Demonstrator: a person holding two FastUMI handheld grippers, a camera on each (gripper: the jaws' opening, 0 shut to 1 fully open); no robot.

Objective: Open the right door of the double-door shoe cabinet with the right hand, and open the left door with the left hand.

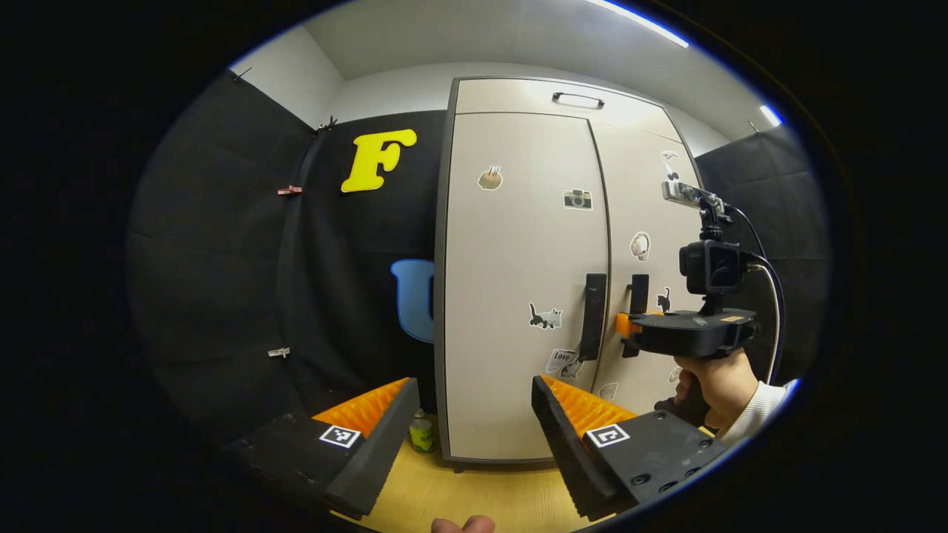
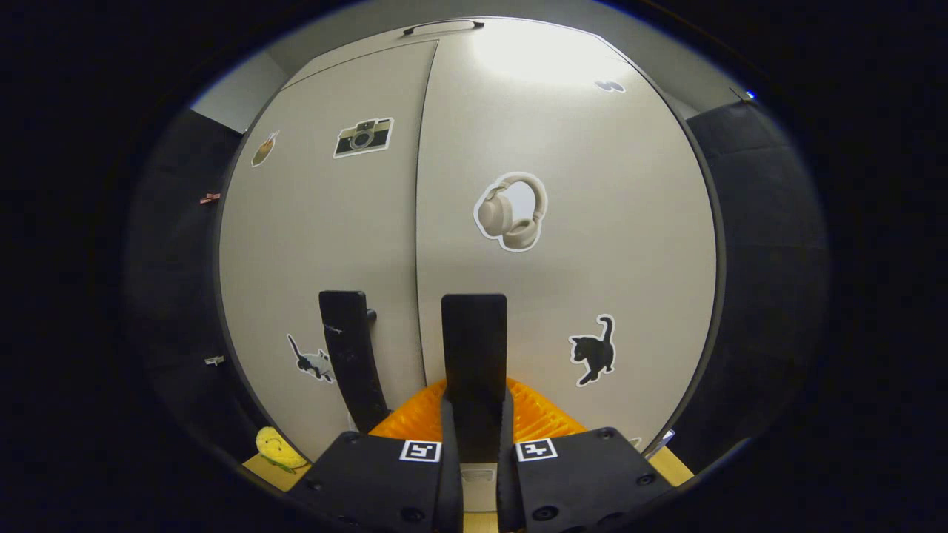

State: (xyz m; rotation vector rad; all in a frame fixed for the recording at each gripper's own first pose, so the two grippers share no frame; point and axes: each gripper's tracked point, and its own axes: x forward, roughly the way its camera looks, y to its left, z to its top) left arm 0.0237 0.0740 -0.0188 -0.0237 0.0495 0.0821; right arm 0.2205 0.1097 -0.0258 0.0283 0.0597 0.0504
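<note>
A tall pale cabinet (image 1: 518, 281) stands on a wooden floor (image 1: 474, 496) in a booth, with both its doors shut. The left door (image 1: 518, 244) and right door (image 1: 641, 222) meet at a centre seam, each with a dark vertical handle beside that seam. Stickers dot both doors, among them a camera (image 1: 578, 199), headphones (image 2: 512, 212) and cats.

In the left gripper view, the left gripper (image 1: 474, 414) is held back from the cabinet, facing the left door, its fingers wide apart with nothing between them. The left handle (image 1: 592, 317) is untouched. A small bottle (image 1: 422, 433) sits on the floor at the cabinet's left bottom corner.

Farther off in the same view, a hand (image 1: 715, 385) holds the right gripper (image 1: 626, 326) up against the right handle (image 1: 638, 295).

In the right gripper view, the right gripper (image 2: 474, 422) has its fingers closed onto the right handle (image 2: 474, 363), one on each side. A yellow soft toy (image 2: 275, 448) lies on the floor at the lower left.
</note>
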